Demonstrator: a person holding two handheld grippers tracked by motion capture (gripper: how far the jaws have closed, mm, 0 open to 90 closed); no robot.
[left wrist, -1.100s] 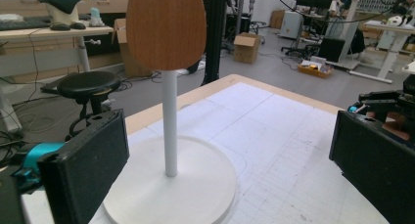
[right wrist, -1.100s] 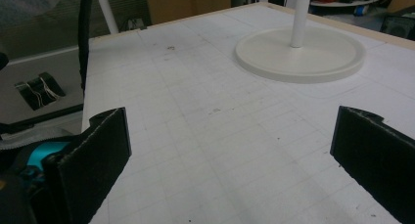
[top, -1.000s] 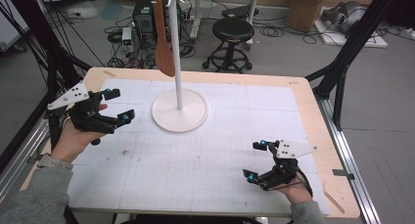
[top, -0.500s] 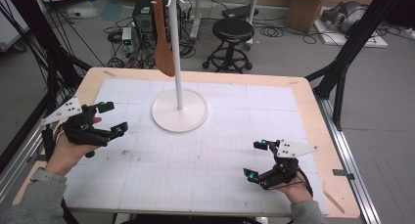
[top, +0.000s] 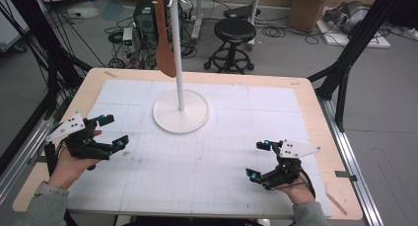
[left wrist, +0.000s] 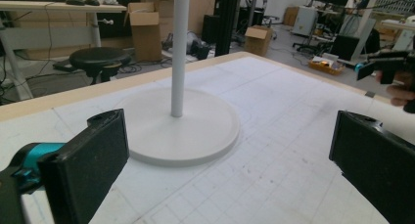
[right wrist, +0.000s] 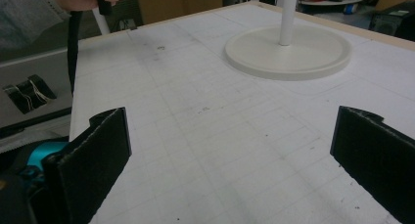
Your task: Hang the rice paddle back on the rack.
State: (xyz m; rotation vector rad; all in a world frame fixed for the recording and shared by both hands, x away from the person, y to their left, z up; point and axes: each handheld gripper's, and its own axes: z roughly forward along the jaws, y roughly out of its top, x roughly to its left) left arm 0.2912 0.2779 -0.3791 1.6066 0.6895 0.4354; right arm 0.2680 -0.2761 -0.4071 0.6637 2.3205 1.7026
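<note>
Your left gripper (top: pixel 109 131) and right gripper (top: pixel 260 159) gape wide and empty; the stiff, probably light brown wooden spatula (top: pixel 164 43) hanging on the white stand (top: pixel 180 107) seems best pinched by its blade.

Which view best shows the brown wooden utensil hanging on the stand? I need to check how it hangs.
The high view: the brown utensil hangs from a hook at the top of the white stand, clear of the table. The two gripper views catch the stand's pole and base.

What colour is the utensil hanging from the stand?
Brown, like wood; the utensil shows best in the high view.
</note>
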